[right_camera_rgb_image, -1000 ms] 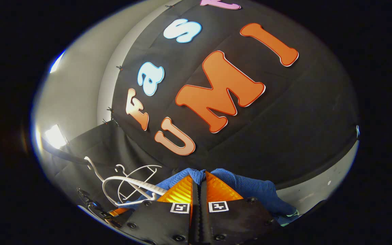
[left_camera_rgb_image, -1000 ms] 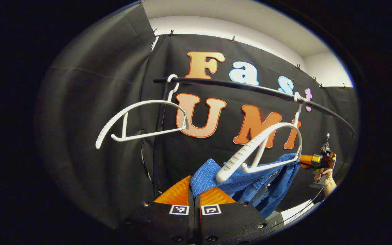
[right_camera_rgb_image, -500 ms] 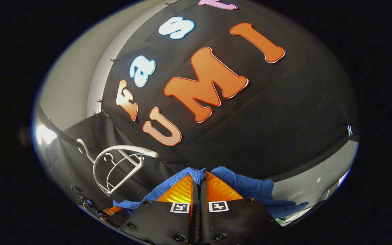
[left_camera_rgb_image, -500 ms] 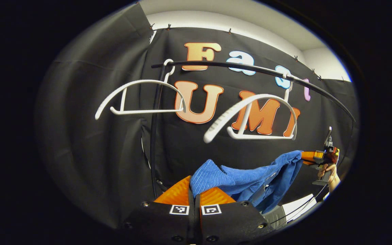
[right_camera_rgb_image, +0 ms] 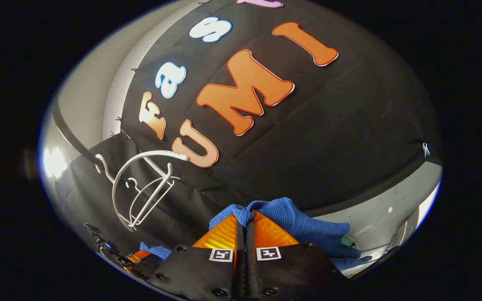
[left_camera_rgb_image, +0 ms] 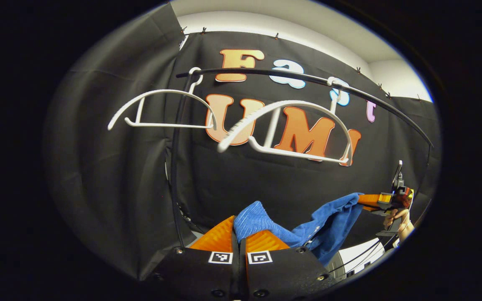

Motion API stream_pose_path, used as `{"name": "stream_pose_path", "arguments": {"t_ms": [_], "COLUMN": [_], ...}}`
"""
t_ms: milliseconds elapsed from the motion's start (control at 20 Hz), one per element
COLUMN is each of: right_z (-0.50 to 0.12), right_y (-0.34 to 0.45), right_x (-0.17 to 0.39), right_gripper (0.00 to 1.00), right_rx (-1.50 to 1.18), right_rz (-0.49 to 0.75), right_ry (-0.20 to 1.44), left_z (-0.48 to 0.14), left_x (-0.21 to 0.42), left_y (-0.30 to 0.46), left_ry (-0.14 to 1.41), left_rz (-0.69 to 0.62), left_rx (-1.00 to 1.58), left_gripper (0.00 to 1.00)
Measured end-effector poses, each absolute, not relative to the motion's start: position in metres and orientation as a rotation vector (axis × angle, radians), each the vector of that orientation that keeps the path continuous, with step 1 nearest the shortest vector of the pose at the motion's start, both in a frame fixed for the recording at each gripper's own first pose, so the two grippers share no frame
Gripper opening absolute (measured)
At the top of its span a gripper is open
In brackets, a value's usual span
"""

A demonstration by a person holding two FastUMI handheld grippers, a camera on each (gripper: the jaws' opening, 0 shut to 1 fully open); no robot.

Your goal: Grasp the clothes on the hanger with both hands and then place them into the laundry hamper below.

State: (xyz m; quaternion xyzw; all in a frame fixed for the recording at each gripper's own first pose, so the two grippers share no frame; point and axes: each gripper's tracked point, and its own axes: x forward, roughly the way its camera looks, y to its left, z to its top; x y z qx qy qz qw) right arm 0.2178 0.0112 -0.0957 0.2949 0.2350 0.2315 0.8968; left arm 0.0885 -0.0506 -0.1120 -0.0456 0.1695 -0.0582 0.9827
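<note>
Two claws, left claw (left_camera_rgb_image: 238, 234) and right claw (right_camera_rgb_image: 245, 228), each clenched on an edge of soft, light blue clothes (left_camera_rgb_image: 320, 221) sagging between them below bare white hangers (left_camera_rgb_image: 285, 129), likely best held by those bunched edges.

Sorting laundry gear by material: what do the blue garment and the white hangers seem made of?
Blue garment: soft knit or terry-like cloth, matte; fine ribbed texture, drapes between the grippers. White hangers: likely moulded plastic, smooth with ridged shoulders; rigid and uniformly white.
</note>
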Motion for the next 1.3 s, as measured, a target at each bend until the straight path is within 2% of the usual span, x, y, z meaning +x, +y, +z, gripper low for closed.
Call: {"name": "stream_pose_path", "arguments": {"t_ms": [350, 800, 1300], "right_z": [-0.115, -0.150, -0.211], "right_y": [0.027, 0.038, 0.048], "right_x": [0.188, 0.175, 0.165], "right_gripper": [0.07, 0.07, 0.07], "right_rx": [0.554, 0.374, 0.233], "right_rz": [0.486, 0.427, 0.374], "right_ry": [0.511, 0.530, 0.602], "left_z": [-0.136, -0.177, -0.258], "left_x": [0.081, 0.097, 0.117], "left_y": [-0.114, -0.187, -0.243], "left_ry": [0.380, 0.445, 0.597], "left_rz": [-0.199, -0.282, -0.329], "left_rx": [-0.111, -0.138, -0.128], "left_gripper": [0.00, 0.00, 0.00]}}
